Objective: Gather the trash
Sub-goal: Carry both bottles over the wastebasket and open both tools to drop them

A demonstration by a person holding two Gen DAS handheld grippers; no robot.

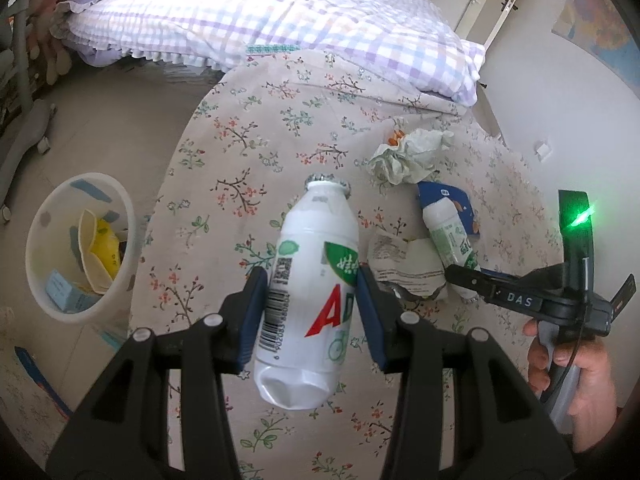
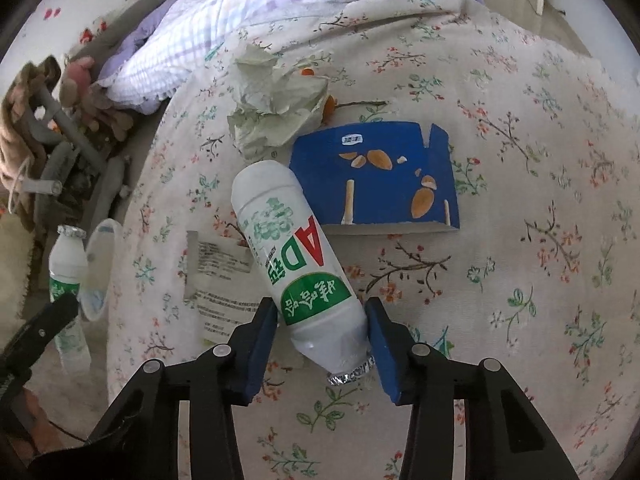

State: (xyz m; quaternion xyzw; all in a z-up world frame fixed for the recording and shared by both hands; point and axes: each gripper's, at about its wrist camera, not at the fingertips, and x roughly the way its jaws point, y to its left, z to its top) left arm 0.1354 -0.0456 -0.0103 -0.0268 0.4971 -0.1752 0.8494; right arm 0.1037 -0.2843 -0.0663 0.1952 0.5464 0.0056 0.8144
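Observation:
My left gripper (image 1: 312, 304) is shut on a white AD milk bottle (image 1: 308, 292) and holds it above the floral bedspread, foil top pointing away. My right gripper (image 2: 322, 328) is around a second white AD bottle (image 2: 296, 260) that lies on the bed; its pads (image 2: 380, 340) touch the neck end. The right gripper also shows in the left wrist view (image 1: 464, 276) at that second bottle (image 1: 448, 236). A white trash bin (image 1: 80, 248) holding scraps stands on the floor to the left of the bed. The held first bottle also shows in the right wrist view (image 2: 66, 264).
On the bed lie a crumpled pale-green paper (image 2: 276, 112), a flattened blue snack box (image 2: 376, 176) and a printed leaflet (image 2: 220, 276). A plaid pillow and quilt (image 1: 280, 24) lie farther back. Grey furniture legs (image 1: 24, 140) stand on the floor left.

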